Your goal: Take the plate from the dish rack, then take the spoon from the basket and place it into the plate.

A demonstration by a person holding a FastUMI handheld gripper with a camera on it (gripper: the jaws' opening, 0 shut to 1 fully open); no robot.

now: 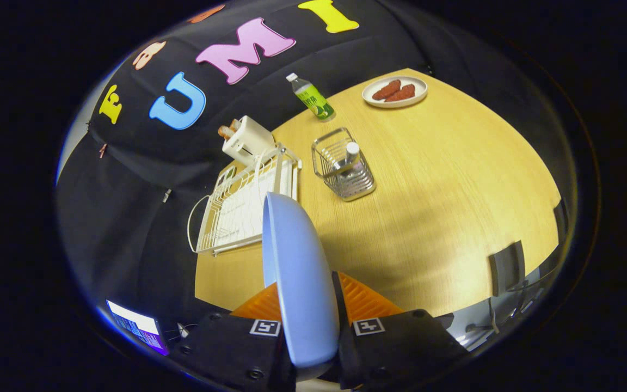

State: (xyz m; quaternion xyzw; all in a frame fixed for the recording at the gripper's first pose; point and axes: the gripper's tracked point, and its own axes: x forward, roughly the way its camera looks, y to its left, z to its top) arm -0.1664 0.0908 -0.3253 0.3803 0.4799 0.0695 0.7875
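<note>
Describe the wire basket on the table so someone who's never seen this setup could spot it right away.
On the round wooden table, look beyond the blue plate clamped between the gripper fingers, right of the white dish rack. The basket is the small shiny wire box, holding something white-tipped, unlike the flat white rack.

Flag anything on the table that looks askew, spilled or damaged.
Nothing stands out. The gripper holds the blue plate on edge between its fingers, lifted out of the dish rack. The basket and green bottle stand upright.
</note>
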